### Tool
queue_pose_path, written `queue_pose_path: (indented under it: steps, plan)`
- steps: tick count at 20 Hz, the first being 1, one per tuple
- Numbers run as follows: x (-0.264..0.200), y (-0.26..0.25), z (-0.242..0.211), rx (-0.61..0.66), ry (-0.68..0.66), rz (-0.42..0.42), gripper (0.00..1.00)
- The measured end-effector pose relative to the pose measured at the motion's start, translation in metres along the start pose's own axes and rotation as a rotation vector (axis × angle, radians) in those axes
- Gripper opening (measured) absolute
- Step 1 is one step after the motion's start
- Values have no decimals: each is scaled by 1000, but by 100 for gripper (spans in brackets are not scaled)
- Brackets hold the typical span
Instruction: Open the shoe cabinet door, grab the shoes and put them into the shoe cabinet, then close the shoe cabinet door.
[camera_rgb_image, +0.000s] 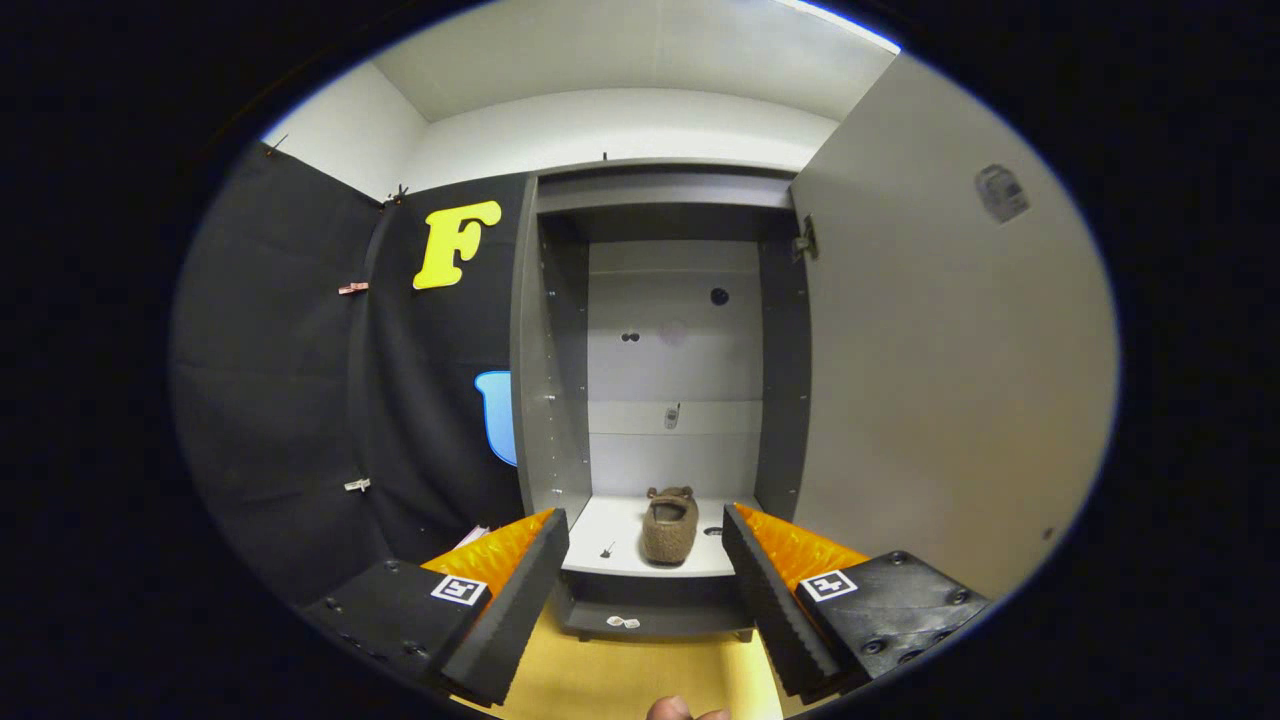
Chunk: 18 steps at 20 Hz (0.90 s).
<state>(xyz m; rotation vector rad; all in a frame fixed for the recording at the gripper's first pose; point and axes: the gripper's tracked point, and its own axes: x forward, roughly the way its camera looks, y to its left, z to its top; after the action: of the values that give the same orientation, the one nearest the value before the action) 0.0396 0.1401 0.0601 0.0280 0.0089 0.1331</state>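
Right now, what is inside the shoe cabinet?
One brown shoe sits on the cabinet's bottom shelf, beyond the open, empty claw. The space above is bare, with its door swung open. The claw's fingers cover the shelf's front corners.

claw (645, 530): two wedge-shaped fingers, set wide apart, nothing gripped
inner faces: ribbed padding is seen
outer plates: screws are fitted, one square coded marker each
fingertip (672, 709): glimpsed beneath the fingers
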Motion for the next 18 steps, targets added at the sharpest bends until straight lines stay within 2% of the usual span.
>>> queue_pose_path:
  steps: [7, 12, 18]
  plan:
    - [-86, -62, 33, 3, -55, -8, 97]
    - [-142, -120, 53, 10, -84, -82, 97]
    - [-168, -212, 49, 23, -59, -230, 97]
